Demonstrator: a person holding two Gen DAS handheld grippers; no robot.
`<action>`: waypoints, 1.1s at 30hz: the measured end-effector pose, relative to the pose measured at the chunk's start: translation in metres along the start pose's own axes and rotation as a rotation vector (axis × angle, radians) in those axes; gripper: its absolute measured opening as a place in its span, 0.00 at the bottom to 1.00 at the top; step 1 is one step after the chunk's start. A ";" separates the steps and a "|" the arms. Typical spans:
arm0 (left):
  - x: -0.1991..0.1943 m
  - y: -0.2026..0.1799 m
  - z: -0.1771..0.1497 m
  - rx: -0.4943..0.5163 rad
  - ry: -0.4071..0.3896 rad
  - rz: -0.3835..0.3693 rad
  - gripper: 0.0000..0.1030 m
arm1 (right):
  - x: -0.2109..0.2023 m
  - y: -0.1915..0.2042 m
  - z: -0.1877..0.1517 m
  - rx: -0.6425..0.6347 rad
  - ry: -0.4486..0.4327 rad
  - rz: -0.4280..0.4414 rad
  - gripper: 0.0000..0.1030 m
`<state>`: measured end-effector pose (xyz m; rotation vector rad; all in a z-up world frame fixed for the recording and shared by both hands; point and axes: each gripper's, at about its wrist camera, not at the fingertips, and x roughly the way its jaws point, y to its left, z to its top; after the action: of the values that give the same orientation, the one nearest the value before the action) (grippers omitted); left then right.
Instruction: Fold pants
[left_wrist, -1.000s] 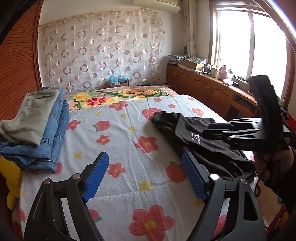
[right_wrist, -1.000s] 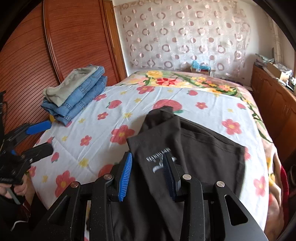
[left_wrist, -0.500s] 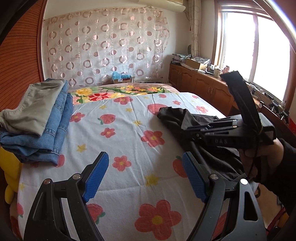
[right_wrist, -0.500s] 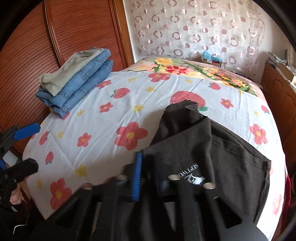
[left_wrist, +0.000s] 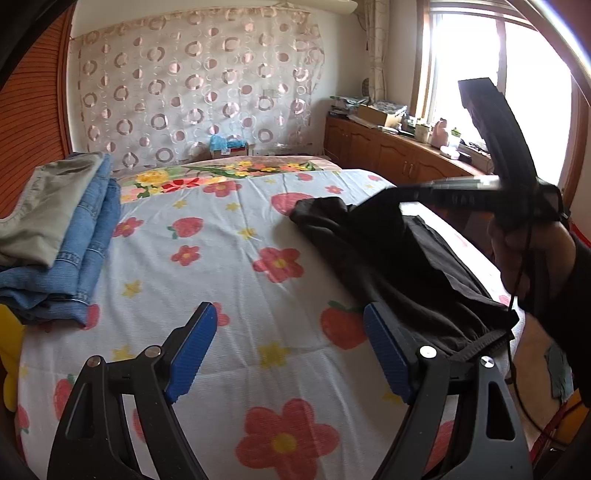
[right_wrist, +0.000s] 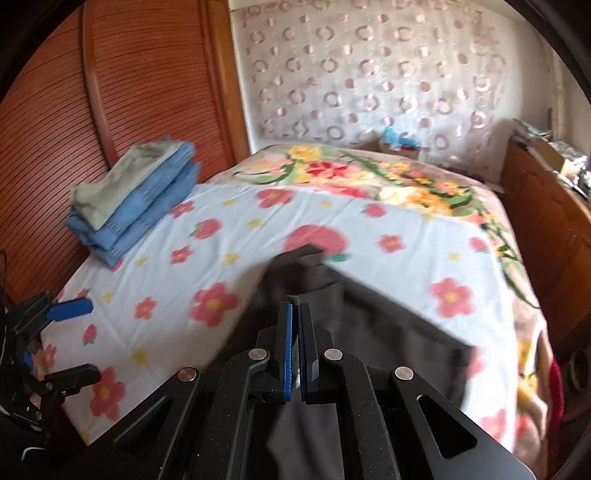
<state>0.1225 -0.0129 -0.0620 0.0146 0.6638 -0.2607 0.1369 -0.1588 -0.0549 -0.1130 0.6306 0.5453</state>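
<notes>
Black pants (left_wrist: 406, 266) lie crumpled on the right half of the flowered bedsheet (left_wrist: 221, 266). My right gripper (right_wrist: 295, 306) is shut on a fold of the black pants (right_wrist: 388, 332), with a tuft of cloth pinched at its tips. In the left wrist view the right gripper (left_wrist: 402, 192) holds that fold raised off the bed, a hand behind it. My left gripper (left_wrist: 289, 310) stands open above the sheet near the bed's front edge, with nothing between its blue pads. The left gripper (right_wrist: 92, 338) shows at the left edge of the right wrist view.
A stack of folded jeans and a grey garment (left_wrist: 85, 236) sits at the bed's left side, by the wooden wardrobe door (right_wrist: 129, 92). A low wooden cabinet (left_wrist: 388, 151) with clutter runs under the window on the right. Something yellow (left_wrist: 9, 332) lies beside the bed.
The right gripper's jaws have shut on the black pants and lifted a fold off the bed. The left gripper stays open in the same place.
</notes>
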 end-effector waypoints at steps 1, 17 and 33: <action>0.001 -0.002 0.000 0.001 0.001 -0.004 0.80 | -0.002 -0.006 0.000 0.009 -0.001 -0.011 0.02; 0.021 -0.032 -0.003 0.050 0.054 -0.045 0.80 | 0.005 -0.044 -0.003 0.075 0.006 -0.168 0.02; 0.025 -0.036 -0.010 0.047 0.074 -0.049 0.80 | 0.013 -0.057 0.000 0.095 0.021 -0.250 0.02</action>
<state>0.1269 -0.0522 -0.0828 0.0532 0.7321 -0.3236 0.1747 -0.2015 -0.0656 -0.1062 0.6506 0.2730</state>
